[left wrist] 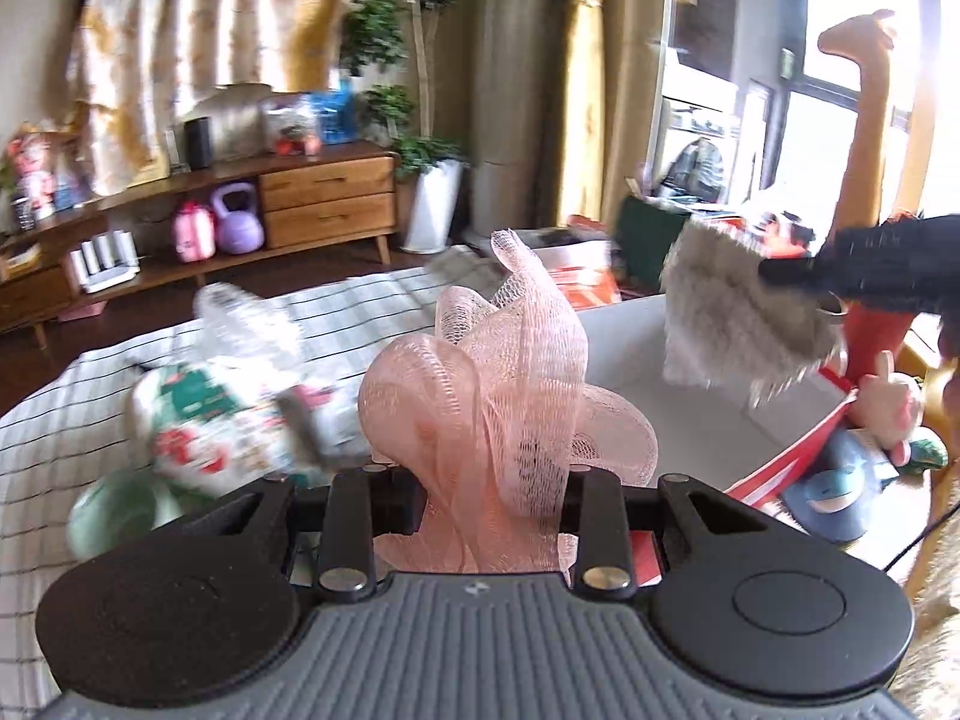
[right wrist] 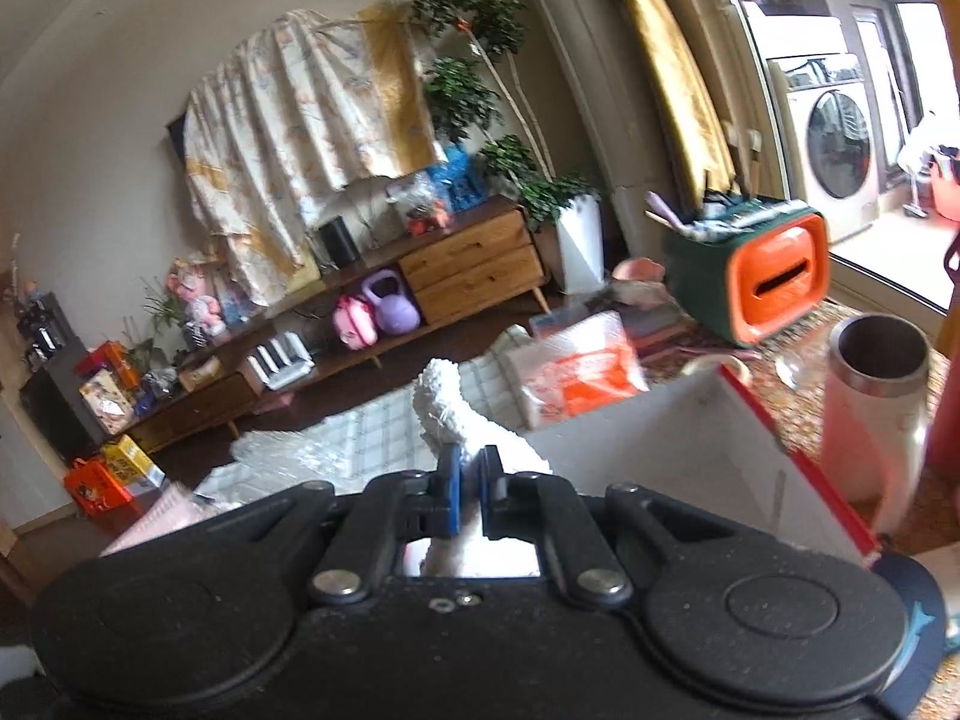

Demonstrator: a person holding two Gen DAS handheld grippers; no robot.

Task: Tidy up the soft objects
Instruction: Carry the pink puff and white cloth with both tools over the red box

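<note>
Living room interior, daylit from the right.
Wooden sideboard against pale wall; potted tree beside it; washing machine beyond window.

Both wrist views mounted close behind own tool, looking forward and slightly down over the checked bed toward the wooden sideboard. Shared by both: sideboard, draped cloth, potted tree, white box.
</note>
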